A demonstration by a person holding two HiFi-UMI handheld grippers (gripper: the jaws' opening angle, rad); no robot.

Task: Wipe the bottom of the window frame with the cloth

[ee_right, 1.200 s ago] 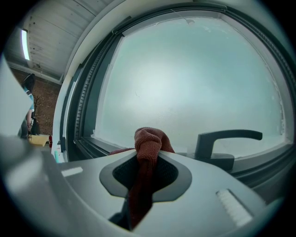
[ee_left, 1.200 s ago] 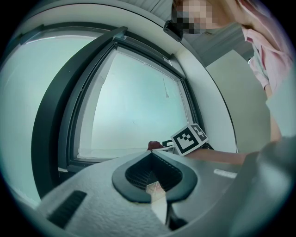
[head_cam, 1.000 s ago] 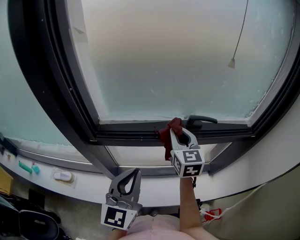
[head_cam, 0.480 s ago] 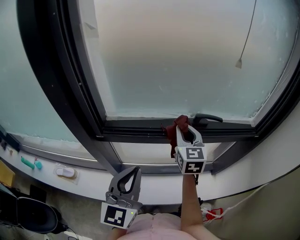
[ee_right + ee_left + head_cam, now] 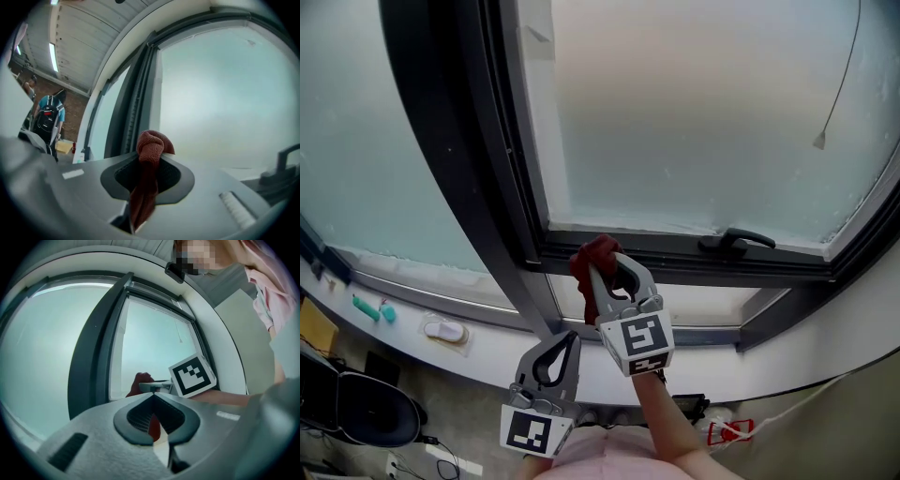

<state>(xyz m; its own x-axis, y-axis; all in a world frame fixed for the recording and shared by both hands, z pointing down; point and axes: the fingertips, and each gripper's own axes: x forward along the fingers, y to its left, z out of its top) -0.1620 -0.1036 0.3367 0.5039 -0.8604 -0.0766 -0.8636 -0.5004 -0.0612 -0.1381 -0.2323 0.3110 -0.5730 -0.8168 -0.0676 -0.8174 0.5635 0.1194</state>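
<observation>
Dark red knitted cloth (image 5: pixel 594 255) — clamped in the jaws of the right gripper (image 5: pixel 606 270), at the left end of the dark window frame's bottom rail (image 5: pixel 675 255). No wiped stretch is discernible; completion unconfirmed. Left gripper (image 5: pixel 565 343) — jaws together, empty, held low.

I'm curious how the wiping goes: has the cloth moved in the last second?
Yes. The cloth, held in the right gripper, has slid left along the bottom frame: it was beside the handle, and now sits well left of it.
</observation>
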